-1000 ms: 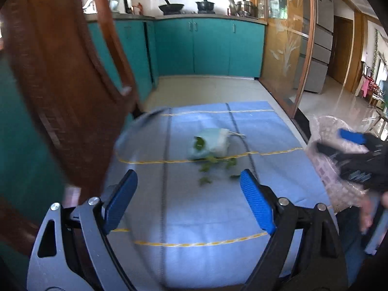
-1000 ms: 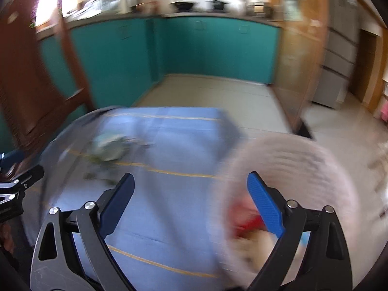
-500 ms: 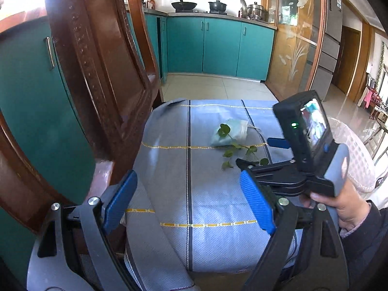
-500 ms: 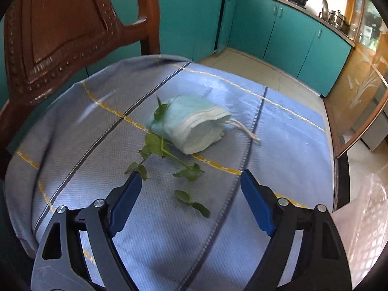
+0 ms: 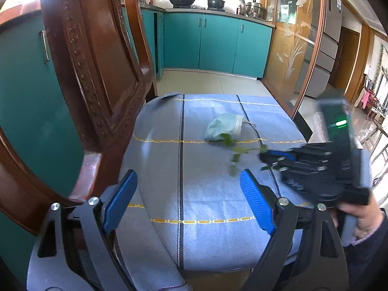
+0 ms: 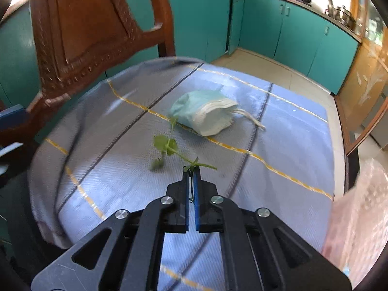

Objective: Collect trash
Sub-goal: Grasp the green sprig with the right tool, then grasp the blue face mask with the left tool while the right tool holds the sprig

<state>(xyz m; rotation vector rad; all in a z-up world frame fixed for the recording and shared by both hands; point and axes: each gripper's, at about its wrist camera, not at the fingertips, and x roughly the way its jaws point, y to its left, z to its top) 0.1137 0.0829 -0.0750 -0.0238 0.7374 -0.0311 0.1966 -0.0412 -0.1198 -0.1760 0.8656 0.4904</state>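
Note:
A leafy green sprig [image 6: 169, 146] hangs from my right gripper [image 6: 191, 169], which is shut on its stem just above the blue cloth; it also shows in the left wrist view [image 5: 238, 151], where the right gripper [image 5: 266, 156] reaches in from the right. A crumpled pale blue face mask [image 6: 206, 112] lies on the cloth just beyond the sprig, also in the left wrist view [image 5: 224, 126]. My left gripper [image 5: 188, 191] is open and empty over the cloth's near part.
The blue-grey cloth [image 5: 208, 194] covers a small table. A carved wooden chair [image 5: 97, 72] stands close at the left. A translucent bin bag [image 6: 356, 213] is at the right edge. Teal cabinets [image 5: 213, 46] line the far wall.
My right gripper has closed on the sprig's stem and pulled it away from the mask toward the near right. The left gripper has stayed about where it was.

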